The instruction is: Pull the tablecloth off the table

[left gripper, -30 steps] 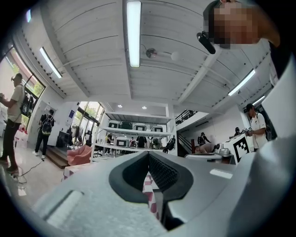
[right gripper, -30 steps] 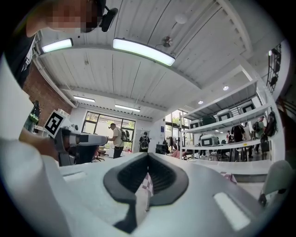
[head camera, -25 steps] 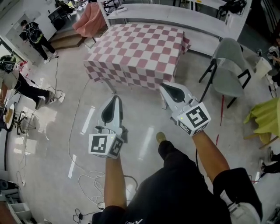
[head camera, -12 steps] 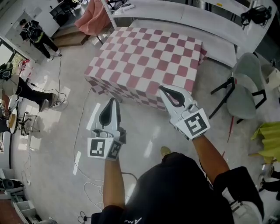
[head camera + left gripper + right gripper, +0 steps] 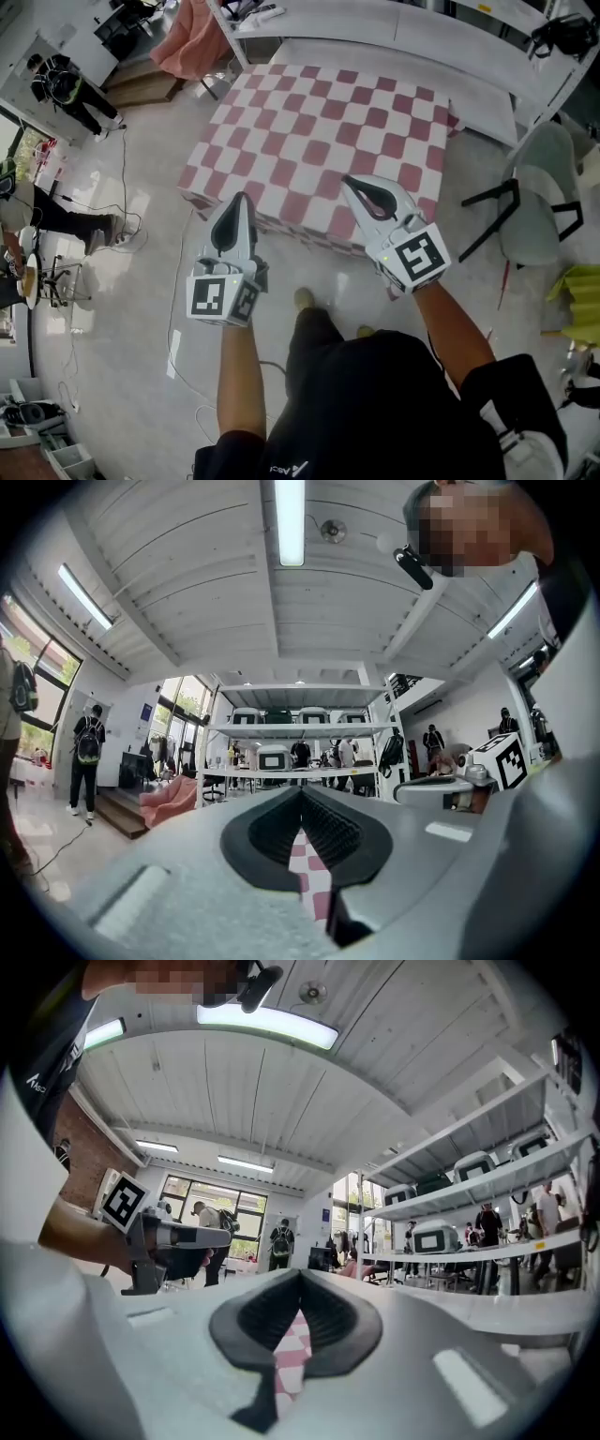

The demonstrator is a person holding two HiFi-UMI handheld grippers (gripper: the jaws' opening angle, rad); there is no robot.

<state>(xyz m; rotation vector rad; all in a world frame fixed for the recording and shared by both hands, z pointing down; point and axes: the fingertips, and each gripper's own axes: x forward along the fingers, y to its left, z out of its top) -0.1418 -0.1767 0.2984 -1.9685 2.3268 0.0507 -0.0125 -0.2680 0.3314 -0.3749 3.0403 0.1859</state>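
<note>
A pink-and-white checked tablecloth [image 5: 328, 131] covers the table ahead and hangs over its sides. In the head view my left gripper [image 5: 238, 199] points at the cloth's near left edge, its jaws pressed together with nothing between them. My right gripper [image 5: 349, 182] is shut too and empty, its tip over the cloth's near edge further right. Whether either tip touches the cloth cannot be told. In the left gripper view a strip of the checked cloth [image 5: 311, 878] shows past the closed left gripper [image 5: 301, 791]. The right gripper view shows the cloth [image 5: 291, 1354] beyond the closed right gripper [image 5: 300, 1275].
A grey chair [image 5: 539, 183] stands right of the table. A white counter [image 5: 394, 23] runs behind it, and a pink draped thing [image 5: 192, 42] is at the back left. Cables [image 5: 176, 281] lie on the floor to the left. People [image 5: 61, 82] stand far left.
The table has come much closer in the head view as the person stepped towards it. Both gripper tips now lie over the cloth's near edge. The jaws stayed shut.
</note>
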